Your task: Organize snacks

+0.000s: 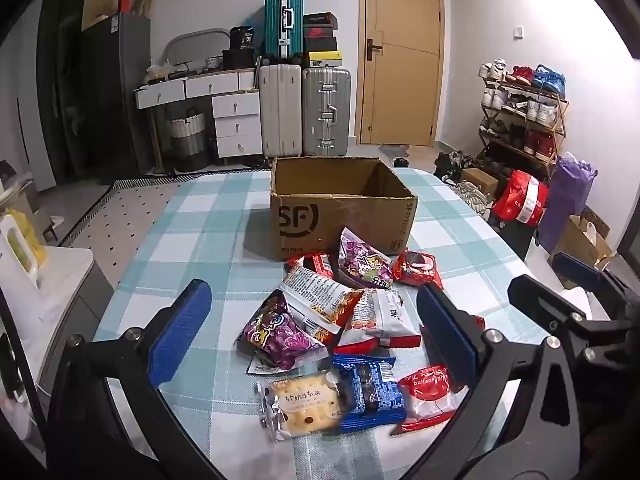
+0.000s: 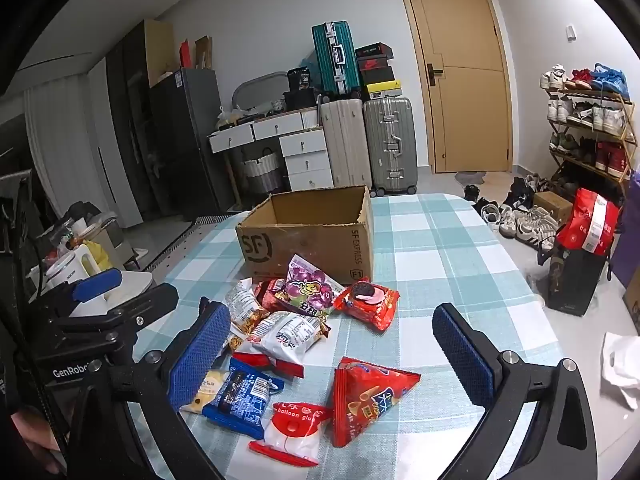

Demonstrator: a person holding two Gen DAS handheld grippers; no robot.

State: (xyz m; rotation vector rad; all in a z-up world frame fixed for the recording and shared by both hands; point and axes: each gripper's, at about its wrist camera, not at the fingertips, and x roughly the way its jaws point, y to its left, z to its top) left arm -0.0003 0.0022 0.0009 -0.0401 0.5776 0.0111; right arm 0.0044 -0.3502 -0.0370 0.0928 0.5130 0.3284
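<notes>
Open brown cardboard box (image 1: 342, 208) marked SF, flaps up, on the teal-and-white checked tablecloth (image 1: 192, 232). Just in front of the box, a loose heap of snack packets: purple grape-candy bag (image 1: 362, 260) leaning near the box's front wall, red cookie packet (image 2: 367, 307) beside it to the right, white crinkled noodle-snack bag (image 1: 316, 300) and a second purple bag (image 1: 280, 332) further out. Nearer still from the box, clear-wrapped pale biscuit pack (image 1: 300, 404), blue cookie packet (image 1: 370, 394), red-and-white balloon-glue packet (image 2: 294, 430), red triangular chip bag (image 2: 366, 398). Left gripper (image 1: 316, 332) spread wide above the heap, grasping nothing. Right gripper (image 2: 340, 356) likewise released, blue pads (image 2: 200, 356) apart, empty, on the near side of the heap from the box.
</notes>
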